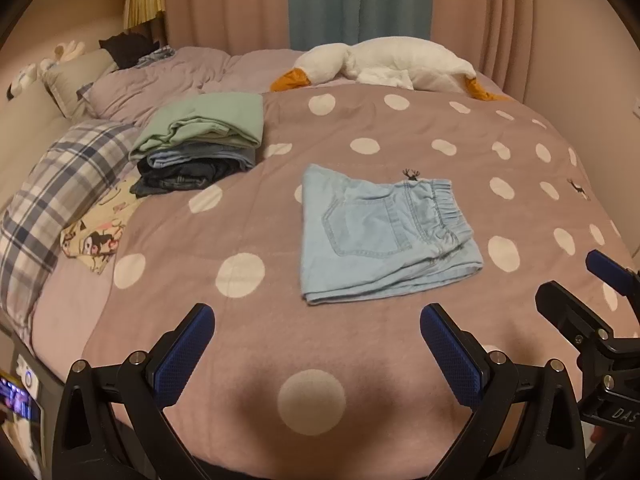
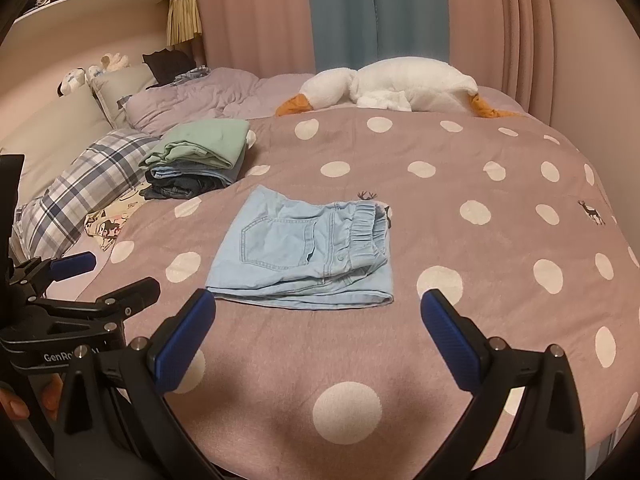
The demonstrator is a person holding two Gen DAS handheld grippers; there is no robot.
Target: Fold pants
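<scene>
At the far left we are noting a blue-and-white plaid pillow (image 1: pixel 60 200) lying along the bed's edge, with a cream cartoon-printed cloth (image 1: pixel 100 236) tucked just beside it. Next to these, a stack of folded garments (image 1: pixel 200 148) is sitting on the mauve blanket with white polka dots (image 1: pixel 360 128), a mint-green piece on top and denim layers beneath. In the middle of the blanket we are finding the light blue denim pants with an elastic waistband (image 1: pixel 380 236) lying folded into a compact rectangle, back pocket facing up, waistband toward the right. Beyond them, at the far side, a white plush goose with an orange beak (image 1: pixel 384 64) is resting before pink and teal curtains (image 1: pixel 360 0). Nearest us, the left gripper (image 1: pixel 316 348) is hovering above bare blanket just short of the pants, its blue-padded fingers spread wide and holding nothing. The right gripper (image 2: pixel 318 328) is standing likewise wide apart and empty, just short of the pants' near edge.
</scene>
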